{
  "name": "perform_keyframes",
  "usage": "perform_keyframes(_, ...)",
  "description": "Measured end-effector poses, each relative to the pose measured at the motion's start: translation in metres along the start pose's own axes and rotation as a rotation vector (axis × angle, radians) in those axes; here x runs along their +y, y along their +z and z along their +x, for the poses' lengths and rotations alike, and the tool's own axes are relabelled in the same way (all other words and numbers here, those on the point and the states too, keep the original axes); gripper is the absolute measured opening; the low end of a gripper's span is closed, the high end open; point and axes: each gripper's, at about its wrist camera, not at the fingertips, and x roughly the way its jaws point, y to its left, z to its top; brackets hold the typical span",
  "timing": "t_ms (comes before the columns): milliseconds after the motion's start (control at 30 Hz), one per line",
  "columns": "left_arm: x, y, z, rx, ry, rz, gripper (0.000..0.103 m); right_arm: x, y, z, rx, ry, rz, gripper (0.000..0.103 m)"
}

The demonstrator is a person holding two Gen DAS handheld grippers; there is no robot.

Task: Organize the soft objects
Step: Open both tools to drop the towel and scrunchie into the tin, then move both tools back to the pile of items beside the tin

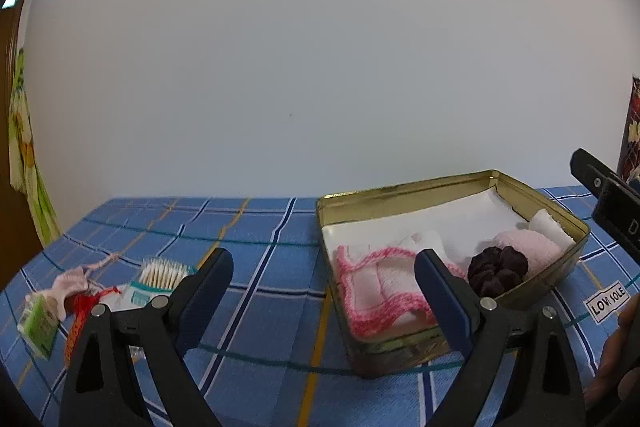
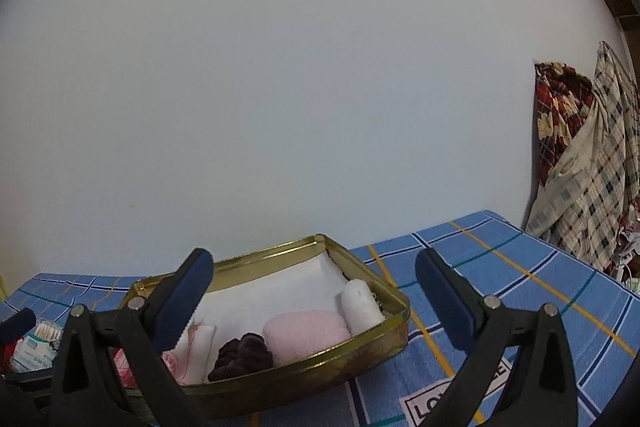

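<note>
L gripper (image 1: 324, 267) nearest, jaws wide, nothing held, hovering low over blue plaid cloth (image 1: 260, 227), prob. a desk or a bed, can't tell which. R gripper (image 2: 314, 271) likewise wide, empty, just beside the tin (image 2: 396, 311). Tin is gold, lid off, lined w/ white paper; inside, near to far: pink-edged knit (image 1: 376, 291), dark scrunchie (image 1: 498, 269), pale pink puff (image 1: 528, 245), white roll (image 1: 550, 225) at the far corner. Still outside, well apart to the L: small heap w/ pink sock (image 1: 70, 285), red item (image 1: 80, 307), green packet (image 1: 38, 323), cotton buds box (image 1: 158, 279). Step, as I read it: between picks; four soft pcs already binned, heap not yet done. Next move prob. calls for L gripper to swing left, drop onto the sock, pinch the fabric bulk not the string, then carry to the free white area at the tin's back. Buds box not soft, likely leave. Writing: white label (image 1: 606, 301) on cloth near tin reads approx. "LOV SOLE", partly hidden in R view. Beyond: plain wall, hanging fabrics at both edges.
</note>
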Motion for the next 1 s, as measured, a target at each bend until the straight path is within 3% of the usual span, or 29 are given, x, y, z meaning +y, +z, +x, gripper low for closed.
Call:
perform_keyframes(300,0.033,-0.008,0.001,0.077,-0.017,-0.063,0.094,0.006,-0.004,-0.011,0.013,-0.025,-0.019,0.103)
perform_keyframes(567,0.047,-0.012,-0.004,0.086,-0.028,-0.069,0.094,0.012,-0.01,-0.02,0.049,-0.057,0.005,0.103)
perform_keyframes(1000,0.078,-0.017,-0.005,0.112,-0.027,-0.1,0.094,0.062,-0.02,-0.049,0.041,0.015,-0.1,0.103)
